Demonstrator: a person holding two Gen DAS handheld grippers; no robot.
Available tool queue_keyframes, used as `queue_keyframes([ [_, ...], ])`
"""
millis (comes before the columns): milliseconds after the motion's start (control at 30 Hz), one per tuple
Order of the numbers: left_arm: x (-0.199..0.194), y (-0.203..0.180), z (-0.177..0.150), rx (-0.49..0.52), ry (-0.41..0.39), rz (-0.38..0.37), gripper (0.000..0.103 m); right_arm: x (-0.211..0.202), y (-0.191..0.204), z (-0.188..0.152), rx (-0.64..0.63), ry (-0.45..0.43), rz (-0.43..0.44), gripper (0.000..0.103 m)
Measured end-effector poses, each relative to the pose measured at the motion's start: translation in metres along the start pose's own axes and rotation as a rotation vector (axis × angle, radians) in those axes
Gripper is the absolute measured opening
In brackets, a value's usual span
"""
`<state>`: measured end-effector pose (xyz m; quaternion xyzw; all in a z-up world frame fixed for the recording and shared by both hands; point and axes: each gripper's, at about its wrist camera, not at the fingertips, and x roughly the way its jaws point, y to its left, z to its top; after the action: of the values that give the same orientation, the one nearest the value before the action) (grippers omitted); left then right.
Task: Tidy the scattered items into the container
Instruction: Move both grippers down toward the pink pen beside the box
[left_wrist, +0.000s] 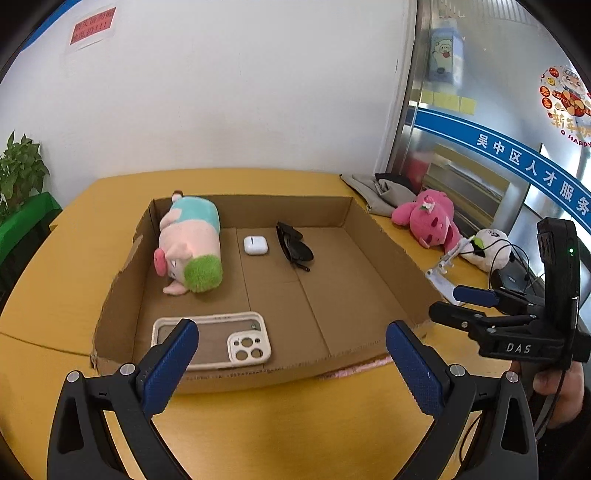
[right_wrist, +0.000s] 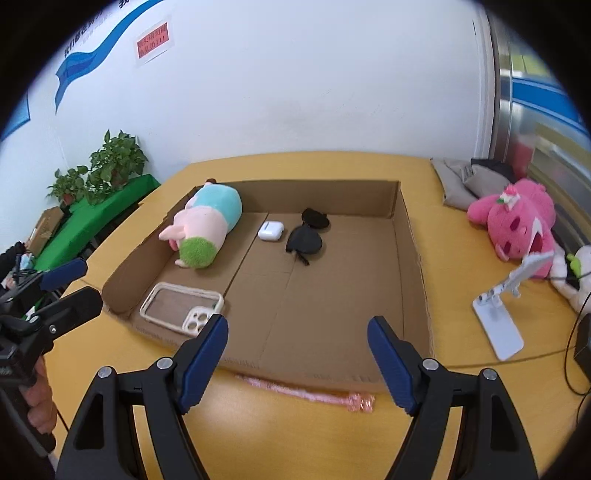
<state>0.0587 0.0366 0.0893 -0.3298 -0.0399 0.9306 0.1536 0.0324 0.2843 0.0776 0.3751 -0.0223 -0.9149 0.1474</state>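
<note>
So the yellow table (right_wrist: 436, 258) carries a big shallow cardboard tray (right_wrist: 410, 258) taking up most of it. Inside, at about 10 o'clock, a plush pig (right_wrist: 207, 225) lies on its side, face mostly hidden from the right wrist. A clear phone case (right_wrist: 181, 306) sits at 8 o'clock, folded black sunglasses (right_wrist: 306, 236) and a white earbud case (right_wrist: 270, 230) near 12. A pink stick-like thing (right_wrist: 306, 395) pokes out from under the tray's near edge, can't tell what. Left gripper (left_wrist: 291, 358) and right gripper (right_wrist: 297, 354) both spread wide, holding nothing.
</note>
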Motion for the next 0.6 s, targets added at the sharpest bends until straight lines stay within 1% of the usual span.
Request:
queue_keyframes([
  [100, 0.007, -0.001, -0.024, 0.004, 0.053, -0.036, 0.103, 0.01, -0.03, -0.027, 0.061, 0.099, 0.063, 0.078],
  [167, 0.014, -0.004, -0.038, 0.009, 0.091, -0.051, 0.103, 0.02, -0.045, -0.042, 0.092, 0.161, 0.071, 0.078],
  [233, 0.021, -0.006, -0.049, 0.004, 0.126, -0.067, 0.103, 0.031, -0.054, -0.055, 0.103, 0.201, 0.062, 0.078],
  [367, 0.034, -0.008, -0.061, -0.01, 0.174, -0.086, 0.103, 0.052, -0.056, -0.066, 0.1, 0.225, 0.1, 0.078],
  [600, 0.044, -0.003, -0.073, -0.03, 0.225, -0.082, 0.103, 0.082, -0.039, -0.067, 0.016, 0.215, 0.1, 0.078],
])
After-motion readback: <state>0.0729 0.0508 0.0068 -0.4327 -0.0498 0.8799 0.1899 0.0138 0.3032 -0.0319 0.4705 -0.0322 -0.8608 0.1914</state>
